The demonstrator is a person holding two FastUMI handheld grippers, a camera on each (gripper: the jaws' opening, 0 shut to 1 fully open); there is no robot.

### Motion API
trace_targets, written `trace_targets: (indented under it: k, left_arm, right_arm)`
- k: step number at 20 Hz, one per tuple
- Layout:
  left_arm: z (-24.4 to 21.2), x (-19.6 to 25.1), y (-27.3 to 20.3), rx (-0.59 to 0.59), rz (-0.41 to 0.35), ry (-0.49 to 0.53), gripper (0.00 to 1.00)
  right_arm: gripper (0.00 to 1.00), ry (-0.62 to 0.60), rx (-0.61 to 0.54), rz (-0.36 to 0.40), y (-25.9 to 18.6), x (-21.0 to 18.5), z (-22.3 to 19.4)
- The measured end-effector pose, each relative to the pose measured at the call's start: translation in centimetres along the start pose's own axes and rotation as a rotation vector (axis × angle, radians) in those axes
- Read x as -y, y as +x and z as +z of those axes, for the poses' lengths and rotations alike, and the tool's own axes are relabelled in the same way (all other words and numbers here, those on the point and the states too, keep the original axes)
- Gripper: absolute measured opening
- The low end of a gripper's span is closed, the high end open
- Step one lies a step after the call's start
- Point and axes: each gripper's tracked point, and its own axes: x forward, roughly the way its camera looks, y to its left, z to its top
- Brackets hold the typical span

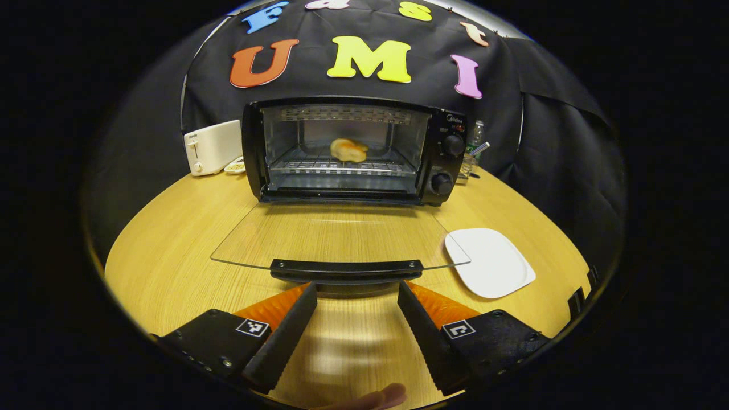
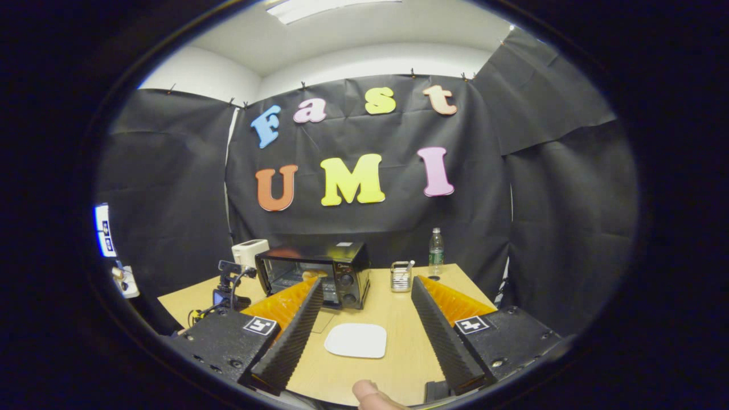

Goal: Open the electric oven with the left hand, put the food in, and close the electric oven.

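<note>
Oven: the black electric oven (image 1: 353, 151) stands toward the back of the wooden table (image 1: 171, 256), its mouth facing the left gripper.
Toaster: a white toaster (image 1: 212, 147) sits just left of the oven, out of the working path.
Oven door: the glass door (image 1: 336, 233) lies folded flat toward the camera, leaving the cavity free to load and now ready for closing.
Food: a golden bread roll (image 1: 348, 150) rests on the wire rack inside, so loading looks done.
Door handle: the dark bar (image 1: 346, 270) runs along the door's near edge, just ahead of the fingertips.
Left gripper (image 1: 356, 296): fingers spread apart, holding nothing, lined up either side of the handle's middle, likely to lift the door shut.
Plate: the white plate (image 1: 491, 262), bare, lies right of the door, touching or overlapped by its corner.
Right gripper (image 2: 364, 293): fingers apart and empty, held well back from the table so the door's swing stays free.
</note>
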Motion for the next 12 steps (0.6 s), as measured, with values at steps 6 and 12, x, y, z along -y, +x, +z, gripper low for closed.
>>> trace_targets:
  k: [6,12]
  left_arm:
    - [0.2,-0.5,0.3,-0.033,0.041,0.049,0.93]
    - [-1.3,0.0,0.6,-0.086,0.049,0.014,0.97]
  right_arm:
    - [0.96,0.023,-0.016,0.015,0.3,0.4,-1.1]
    - [0.96,0.024,-0.018,0.021,0.0,0.6,-1.7]
